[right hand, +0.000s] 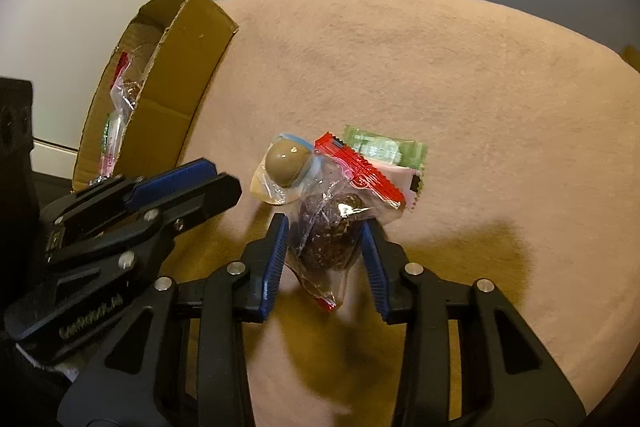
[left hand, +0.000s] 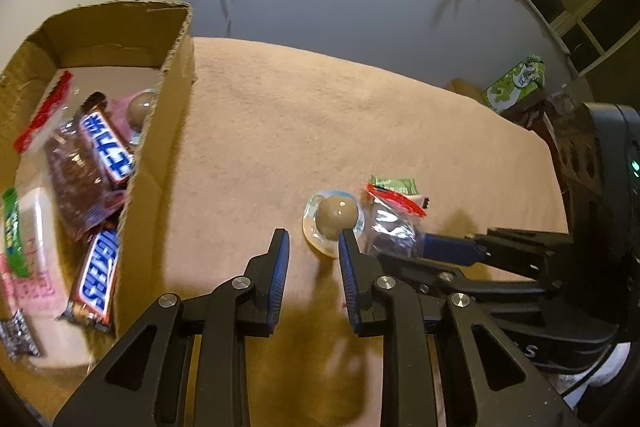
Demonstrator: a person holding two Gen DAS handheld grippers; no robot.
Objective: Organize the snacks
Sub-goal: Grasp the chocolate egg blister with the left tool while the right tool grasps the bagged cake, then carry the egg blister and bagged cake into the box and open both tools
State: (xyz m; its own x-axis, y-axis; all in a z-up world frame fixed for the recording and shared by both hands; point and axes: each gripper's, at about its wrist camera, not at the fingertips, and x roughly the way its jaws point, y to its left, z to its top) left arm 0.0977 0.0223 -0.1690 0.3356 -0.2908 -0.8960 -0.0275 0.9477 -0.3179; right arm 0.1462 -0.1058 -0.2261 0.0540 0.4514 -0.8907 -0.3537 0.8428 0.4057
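The right claw straddles a clear packet of dark cake lying on the tan-covered bench; its blue pads sit either side of the packet with a sliver of space showing at each, so the jaws look apart and not yet clamped. The left claw hangs apart and empty just beside a wrapped brown ball sweet.

The packet should handle as light and soft: crinkly film that slides and folds, with a crumbly lump inside that hard squeezing would likely crush. The bulge in the middle looks the surest place to take hold (the red-sealed end would probably slip or tear).

A green-wrapped sweet lies partly under the red seal, touching the pile. The cardboard box, already holding Snickers bars and other packets, stands well apart to the left.

The box's near corner is cut off, and what lies beneath its top layer cannot be made out.
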